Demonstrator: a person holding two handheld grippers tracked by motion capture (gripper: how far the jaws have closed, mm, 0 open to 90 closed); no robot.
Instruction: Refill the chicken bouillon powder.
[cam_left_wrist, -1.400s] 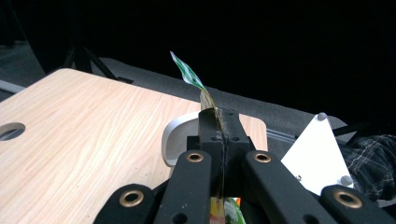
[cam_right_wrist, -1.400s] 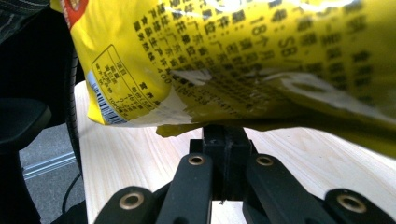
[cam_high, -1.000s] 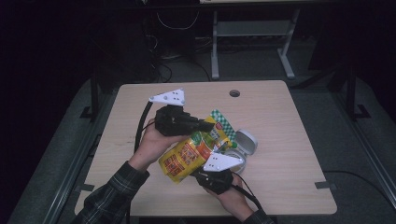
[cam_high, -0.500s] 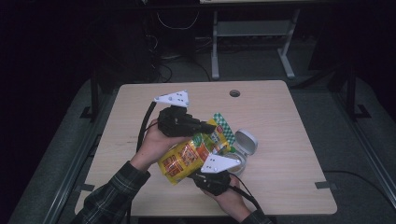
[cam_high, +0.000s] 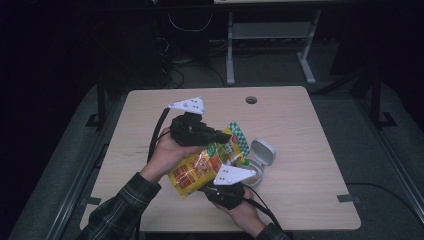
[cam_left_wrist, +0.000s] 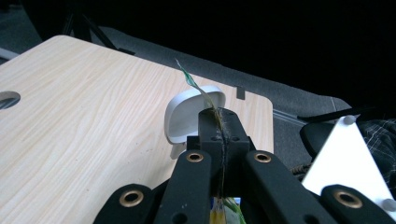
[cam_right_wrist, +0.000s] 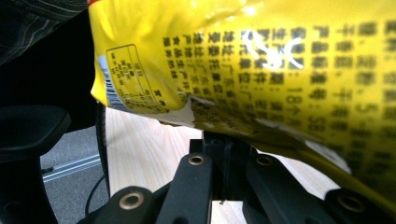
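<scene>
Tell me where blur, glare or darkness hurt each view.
High view: room dark, wooden table lit. Left gripper view: sharp on the white plastic lid, black beyond the table. Right gripper view: yellow printed snack bag close, text blurred, glare patch at top.

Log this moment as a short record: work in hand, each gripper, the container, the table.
work: yellow snack bag held above the table between both grippers
left gripper: shut on the bag's top edge
right gripper: shut on the bag's lower edge
container: small white container with its lid up, beside the bag
table: light wood, round hole near far edge
</scene>
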